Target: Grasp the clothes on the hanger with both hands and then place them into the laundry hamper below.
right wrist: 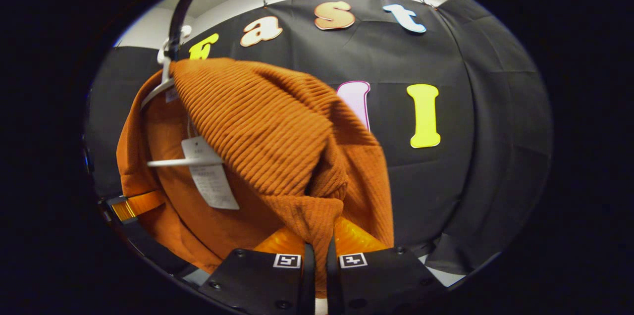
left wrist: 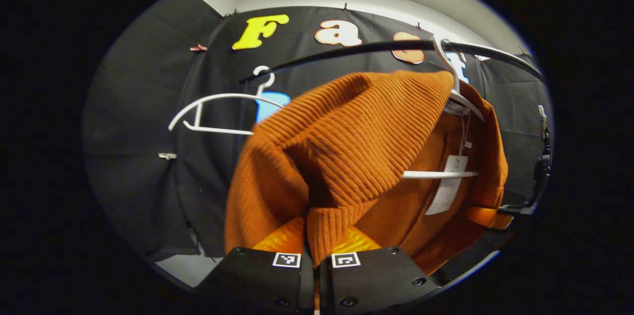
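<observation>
Both grasps made, by the look of it; lift-off and drop into the hamper left to do.

Left gripper (left wrist: 315,255): closed almost fully, a fold of the rust-orange ribbed knit sweater (left wrist: 346,156) pinched between its two fingers. Held on a bunched edge of the knit, low on the garment.

Right gripper (right wrist: 321,255): likewise drawn nearly shut, clamped on another bunched fold of the same sweater (right wrist: 267,136).

Sweater found off the ground, draped over a white plastic hanger (left wrist: 460,102), with one shoulder pulled forward and down toward the fingers. Hanger hook (right wrist: 168,50) caught over the dark curved rail (left wrist: 376,48), so garment not yet freed. White paper tag (left wrist: 448,186) dangling inside the neck, beside the hanger's crossbar. Second white hanger (left wrist: 218,112), bare, hung farther along the rail in the left gripper view, well apart from the sweater.

Judged about a third along: gripping stage complete, cloth taut from both pulls. Remaining: sliding the shoulders off the hanger arms, lowering the bundle, releasing over the hamper. Risk judged in the hanger coming away with the knit, since the collar sat snug around it.
</observation>
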A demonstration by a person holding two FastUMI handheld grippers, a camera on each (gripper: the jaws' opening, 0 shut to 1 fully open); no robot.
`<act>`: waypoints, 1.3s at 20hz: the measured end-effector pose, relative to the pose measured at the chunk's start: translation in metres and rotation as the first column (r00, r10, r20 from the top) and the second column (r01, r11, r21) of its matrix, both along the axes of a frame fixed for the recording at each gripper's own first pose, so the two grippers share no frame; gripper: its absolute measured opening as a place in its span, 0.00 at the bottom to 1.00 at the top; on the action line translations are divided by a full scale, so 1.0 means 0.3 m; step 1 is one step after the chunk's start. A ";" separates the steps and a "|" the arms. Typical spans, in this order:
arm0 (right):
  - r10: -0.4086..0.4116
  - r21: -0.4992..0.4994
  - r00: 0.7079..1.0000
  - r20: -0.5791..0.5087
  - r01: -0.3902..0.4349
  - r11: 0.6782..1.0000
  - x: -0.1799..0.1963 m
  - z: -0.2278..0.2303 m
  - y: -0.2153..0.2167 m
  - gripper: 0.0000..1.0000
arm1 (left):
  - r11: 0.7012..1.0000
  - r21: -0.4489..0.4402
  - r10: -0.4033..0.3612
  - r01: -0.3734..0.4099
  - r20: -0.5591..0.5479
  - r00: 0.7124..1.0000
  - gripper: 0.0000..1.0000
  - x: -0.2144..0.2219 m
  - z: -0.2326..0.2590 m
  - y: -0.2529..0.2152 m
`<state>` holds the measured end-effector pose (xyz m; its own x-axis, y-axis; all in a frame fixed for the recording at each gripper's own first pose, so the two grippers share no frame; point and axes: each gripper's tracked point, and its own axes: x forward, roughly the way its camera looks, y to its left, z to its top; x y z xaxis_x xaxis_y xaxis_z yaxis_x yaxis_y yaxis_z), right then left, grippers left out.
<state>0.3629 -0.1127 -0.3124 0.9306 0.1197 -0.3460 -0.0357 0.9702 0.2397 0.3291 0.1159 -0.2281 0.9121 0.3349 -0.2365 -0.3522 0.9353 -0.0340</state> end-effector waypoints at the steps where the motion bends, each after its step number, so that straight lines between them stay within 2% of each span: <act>1: -0.016 0.018 1.000 0.014 0.015 1.000 0.013 0.021 -0.029 0.13 | 0.999 0.020 0.027 -0.027 0.016 1.000 0.08 -0.014 0.037 0.037; 4: -0.053 0.029 0.997 0.059 0.052 0.998 0.037 0.082 -0.095 0.13 | 0.992 0.091 0.077 -0.082 0.054 0.996 0.08 -0.023 0.144 0.117; 8: -0.082 0.063 0.989 0.123 0.074 0.995 0.073 0.186 -0.171 0.13 | 0.980 0.171 0.087 -0.098 0.074 0.994 0.08 -0.034 0.237 0.152; 9: -0.092 0.069 0.985 0.148 0.083 0.994 0.086 0.217 -0.192 0.09 | 0.977 0.185 0.088 -0.103 0.086 0.992 0.08 -0.047 0.266 0.158; 10: -0.099 0.081 0.982 0.164 0.087 0.993 0.100 0.243 -0.206 0.13 | 0.974 0.198 0.089 -0.107 0.098 0.991 0.08 -0.053 0.301 0.166; 11: -0.102 0.099 0.979 0.176 0.086 0.991 0.112 0.267 -0.209 0.13 | 0.971 0.211 0.088 -0.110 0.109 0.990 0.08 -0.062 0.331 0.174; 13: -0.105 0.123 0.974 0.202 0.081 0.989 0.138 0.303 -0.222 0.13 | 0.964 0.244 0.073 -0.102 0.124 0.990 0.07 -0.068 0.397 0.174; 14: -0.104 0.124 0.970 0.219 0.079 0.989 0.154 0.323 -0.231 0.09 | 0.958 0.271 0.062 -0.097 0.134 0.989 0.08 -0.066 0.436 0.173; 15: -0.104 0.121 0.965 0.239 0.077 0.990 0.172 0.346 -0.238 0.13 | 0.949 0.302 0.047 -0.091 0.150 0.988 0.08 -0.060 0.473 0.177; 17: -0.101 0.109 0.956 0.275 0.074 0.991 0.215 0.387 -0.256 0.13 | 0.927 0.369 0.009 -0.072 0.169 0.986 0.08 -0.014 0.532 0.189; 18: -0.099 0.101 0.954 0.283 0.073 0.992 0.239 0.394 -0.263 0.09 | 0.917 0.394 -0.007 -0.056 0.157 0.988 0.08 0.019 0.540 0.204; 19: -0.093 0.092 0.953 0.287 0.069 0.993 0.264 0.400 -0.266 0.13 | 0.914 0.404 -0.018 -0.039 0.136 0.991 0.07 0.044 0.524 0.221; 20: -0.081 0.079 0.953 0.290 0.061 0.995 0.285 0.400 -0.262 0.09 | 0.919 0.393 -0.031 -0.020 0.122 0.992 0.07 0.074 0.505 0.238; 21: -0.064 0.055 0.954 0.293 0.050 0.997 0.305 0.394 -0.256 0.13 | 0.931 0.366 -0.044 -0.002 0.117 0.992 0.07 0.101 0.481 0.258; 23: -0.030 0.030 0.961 0.274 0.023 0.999 0.330 0.360 -0.236 0.13 | 0.965 0.261 -0.060 0.033 0.096 0.994 0.08 0.119 0.394 0.290; 24: -0.014 0.035 0.966 0.258 0.005 0.999 0.330 0.338 -0.222 0.09 | 0.979 0.200 -0.062 0.044 0.081 0.995 0.08 0.119 0.345 0.301; 25: -0.002 0.041 0.970 0.245 -0.008 0.999 0.322 0.314 -0.214 0.13 | 0.986 0.162 -0.062 0.050 0.070 0.996 0.08 0.117 0.307 0.306; 26: 0.006 0.039 0.973 0.230 -0.015 0.999 0.318 0.288 -0.208 0.14 | 0.987 0.149 -0.062 0.053 0.060 0.996 0.08 0.114 0.277 0.307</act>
